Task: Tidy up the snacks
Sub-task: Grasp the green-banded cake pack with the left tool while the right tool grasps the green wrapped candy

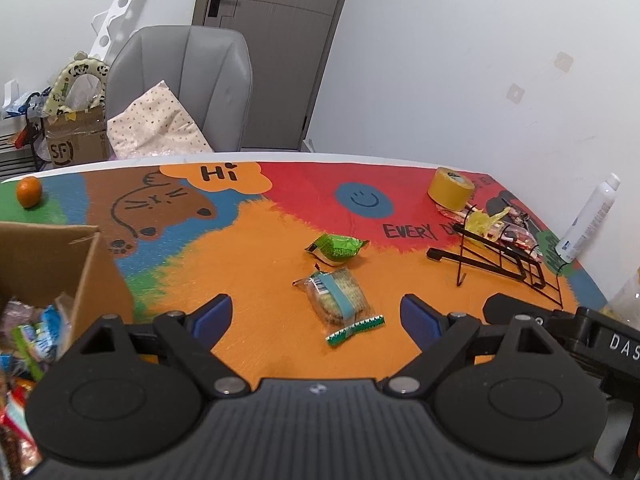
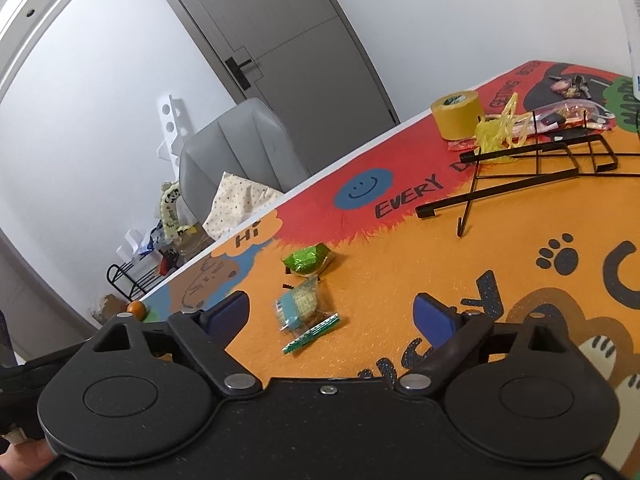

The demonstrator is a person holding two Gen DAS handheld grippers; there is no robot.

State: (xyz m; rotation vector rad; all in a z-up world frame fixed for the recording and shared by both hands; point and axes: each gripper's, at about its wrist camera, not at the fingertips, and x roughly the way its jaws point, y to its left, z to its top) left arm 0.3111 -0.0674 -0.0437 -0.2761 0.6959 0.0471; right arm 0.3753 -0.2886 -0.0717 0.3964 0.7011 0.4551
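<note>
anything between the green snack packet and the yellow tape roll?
Only bare mat. Left wrist view: between the green snack packet and the yellow tape roll is just red print with part of the "EVERY" lettering; right wrist view agrees.

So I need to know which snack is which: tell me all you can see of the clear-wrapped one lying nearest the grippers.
The clear-wrapped snack is a pale, speckled biscuit or cake in see-through plastic, with a light blue band and a barcode label across it. One sealed end is green and white with a zigzag edge. It lies flat on the orange part of the table mat, close to the green-wrapped snack. No gripper touches it.
</note>
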